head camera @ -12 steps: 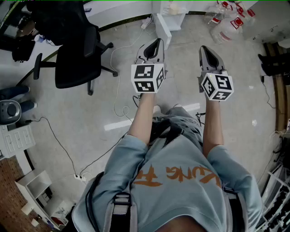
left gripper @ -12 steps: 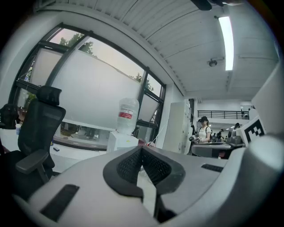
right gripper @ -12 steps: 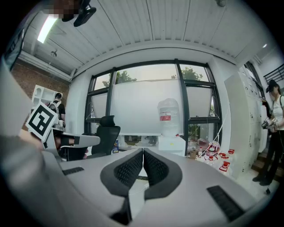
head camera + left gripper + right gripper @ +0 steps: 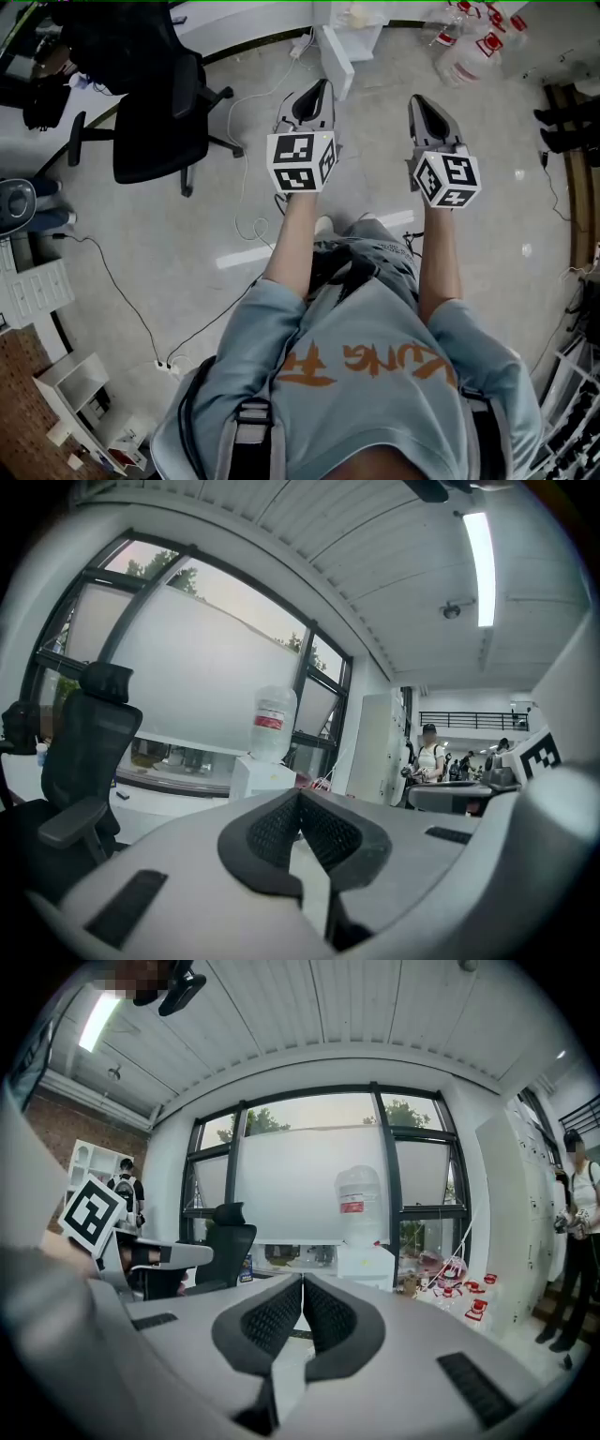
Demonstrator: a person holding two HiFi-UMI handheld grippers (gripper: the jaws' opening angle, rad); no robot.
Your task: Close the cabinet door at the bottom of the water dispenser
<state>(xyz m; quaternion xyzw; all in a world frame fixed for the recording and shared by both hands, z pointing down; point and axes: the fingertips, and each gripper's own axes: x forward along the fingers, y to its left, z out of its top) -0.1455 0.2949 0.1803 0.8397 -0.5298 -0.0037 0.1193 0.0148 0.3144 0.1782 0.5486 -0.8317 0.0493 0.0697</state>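
With your left gripper (image 4: pixel 324 87) and right gripper (image 4: pixel 418 101) both holding their jaws together on nothing, and the water dispenser (image 4: pixel 364 1260) well ahead between them, step closer, sink low, and push its bottom cabinet door, unseen below the jaws, squarely with the closed tips.

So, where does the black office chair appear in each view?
Head view: office chair at upper left, on the floor.
Left gripper view: office chair at the far left edge.
Right gripper view: office chair left of centre, below the window.
Shared landmark: the water bottle, right of it in both gripper views; unclear in head view.
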